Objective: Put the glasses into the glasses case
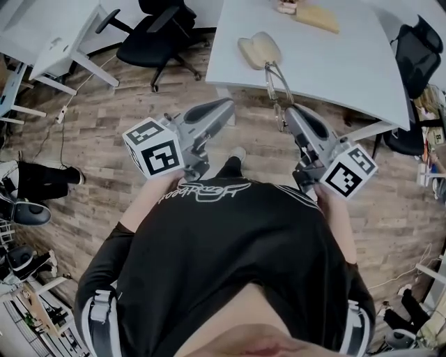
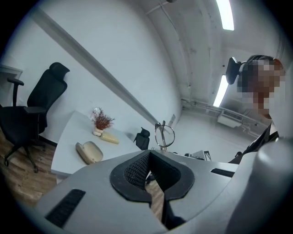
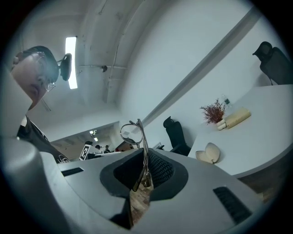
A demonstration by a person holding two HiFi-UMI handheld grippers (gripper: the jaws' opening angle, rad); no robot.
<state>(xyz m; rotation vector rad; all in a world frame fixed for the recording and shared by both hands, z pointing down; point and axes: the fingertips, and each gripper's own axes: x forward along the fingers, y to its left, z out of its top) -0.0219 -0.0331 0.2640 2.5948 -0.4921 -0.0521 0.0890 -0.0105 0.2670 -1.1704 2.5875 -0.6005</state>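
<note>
An open beige glasses case (image 1: 259, 50) lies on the white table (image 1: 348, 77) in front of me. My right gripper (image 1: 289, 111) is shut on the thin metal-framed glasses (image 1: 277, 87), which stick up from its jaws over the table's near edge, just short of the case. In the right gripper view the glasses (image 3: 137, 137) stand upright between the pads, with the case (image 3: 208, 153) off to the right. My left gripper (image 1: 226, 106) hovers to the left of the right one, below the table edge, shut with nothing in it. From the left gripper view, the glasses (image 2: 164, 135) and the case (image 2: 89, 152) both show.
A small vase with dried twigs (image 2: 101, 122) and a pale block (image 1: 317, 17) sit at the table's far side. Black office chairs stand at the left (image 1: 157, 35) and the right (image 1: 417, 52). Below me is wood flooring (image 1: 90, 132).
</note>
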